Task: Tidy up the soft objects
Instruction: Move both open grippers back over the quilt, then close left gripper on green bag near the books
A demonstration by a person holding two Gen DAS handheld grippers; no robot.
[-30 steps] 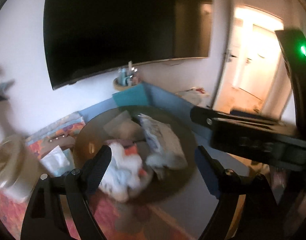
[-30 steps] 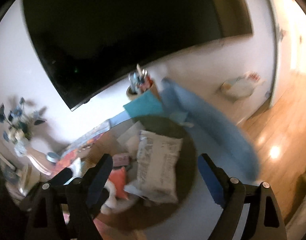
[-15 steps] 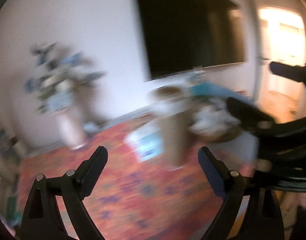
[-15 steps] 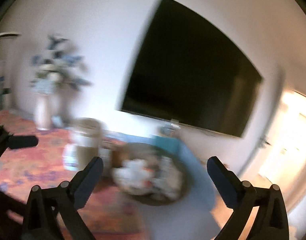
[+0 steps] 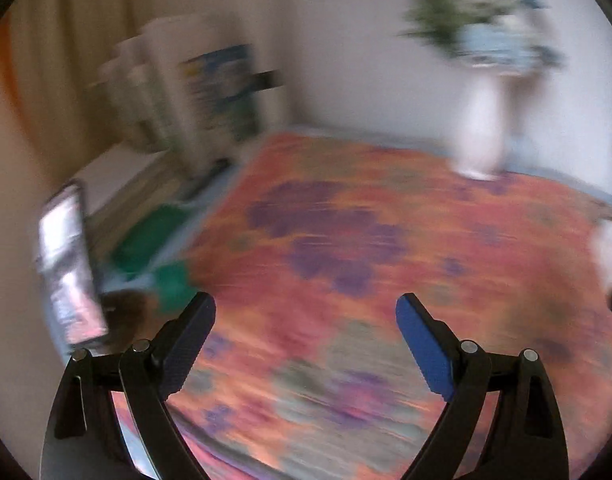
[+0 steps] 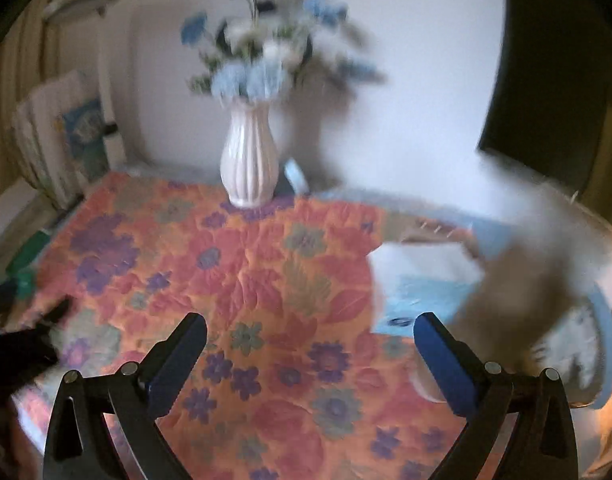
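Looking down both wrist cameras, I see my left gripper and my right gripper poised above an orange quilted cloth with purple flowers. Both sets of jaws have just been opening and now stand spread wide, with nothing between them but the floral cloth below. The left view is badly smeared with motion; I can make out the same cloth, a white ribbed vase of blue and white flowers near the wall, and a leaning stack of white packs with blue print beside the cloth's edge. The right view is sharper: the vase stands at the far edge of the cloth against the wall, and a white-and-blue pack of tissues lies at the right, partly on the cloth. Beside that, a blurred tan and white shape fills the right; I cannot tell what it is. I cannot pick out the soft objects themselves in either view.
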